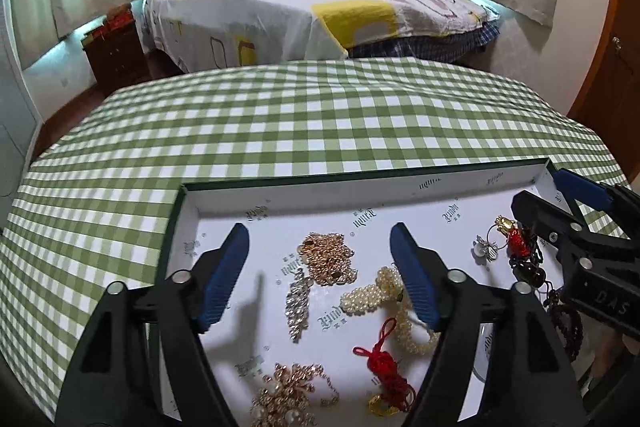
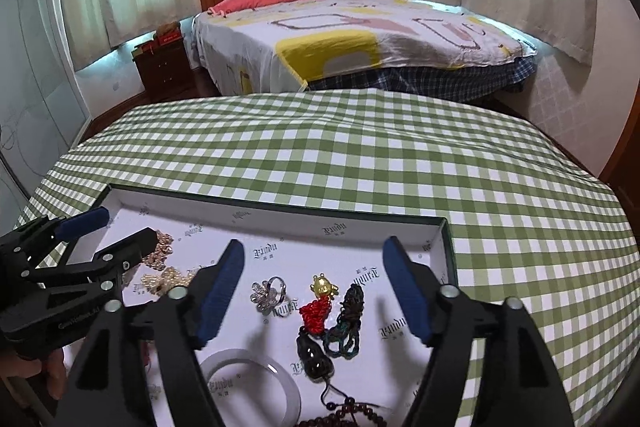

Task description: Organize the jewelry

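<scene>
A shallow white-lined tray (image 1: 360, 183) with a dark green rim lies on the checked cloth and holds loose jewelry. My left gripper (image 1: 320, 231) hangs open above a gold chain pile (image 1: 328, 259), a crystal strip (image 1: 298, 301), a pearl bracelet (image 1: 384, 291) and a red knot charm (image 1: 384, 359). Nothing sits between its pads. My right gripper (image 2: 314, 245) is open over the tray's right half, above a flower ring (image 2: 270, 293), a gold charm on a red knot (image 2: 320, 299), a dark cord (image 2: 348, 319), a black pendant (image 2: 314, 355) and a white bangle (image 2: 256, 383). It grips nothing.
The table wears a green-and-white checked cloth (image 2: 400, 163), bare beyond the tray. Behind it stands a bed (image 2: 360, 39) with a patterned cover, and a dark wooden nightstand (image 2: 162, 67) at its left. A hand (image 2: 52, 367) holds the left gripper's handle.
</scene>
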Demonstrator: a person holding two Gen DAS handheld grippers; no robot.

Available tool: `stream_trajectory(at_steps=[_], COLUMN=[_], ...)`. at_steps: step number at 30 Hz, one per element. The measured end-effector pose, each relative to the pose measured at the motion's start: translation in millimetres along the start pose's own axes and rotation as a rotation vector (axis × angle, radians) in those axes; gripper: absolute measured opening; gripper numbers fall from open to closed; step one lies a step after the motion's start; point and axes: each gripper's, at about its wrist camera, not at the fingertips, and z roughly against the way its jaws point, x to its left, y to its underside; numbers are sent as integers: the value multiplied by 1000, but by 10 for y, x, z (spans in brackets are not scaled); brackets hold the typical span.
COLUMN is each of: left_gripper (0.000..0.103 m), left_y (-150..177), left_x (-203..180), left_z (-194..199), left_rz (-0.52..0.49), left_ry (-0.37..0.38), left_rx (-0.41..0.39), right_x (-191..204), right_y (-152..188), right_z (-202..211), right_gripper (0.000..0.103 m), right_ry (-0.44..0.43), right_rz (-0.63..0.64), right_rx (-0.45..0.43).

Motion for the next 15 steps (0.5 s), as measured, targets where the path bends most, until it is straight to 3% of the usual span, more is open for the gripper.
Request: stream_trajectory(at_steps=[6, 15], left_gripper=[91, 97], left_y=[114, 590], left_x=[31, 60], left_z=[369, 1046], left_rz=[8, 25], left_ry=[-26, -63], left_rx=[-69, -104], right_x=[18, 94], right_y=[104, 514], right_z=[319, 803], right_gripper=[82, 84], right_ry=[29, 65], right_rz=[-10, -26], right_rx=[-53, -69])
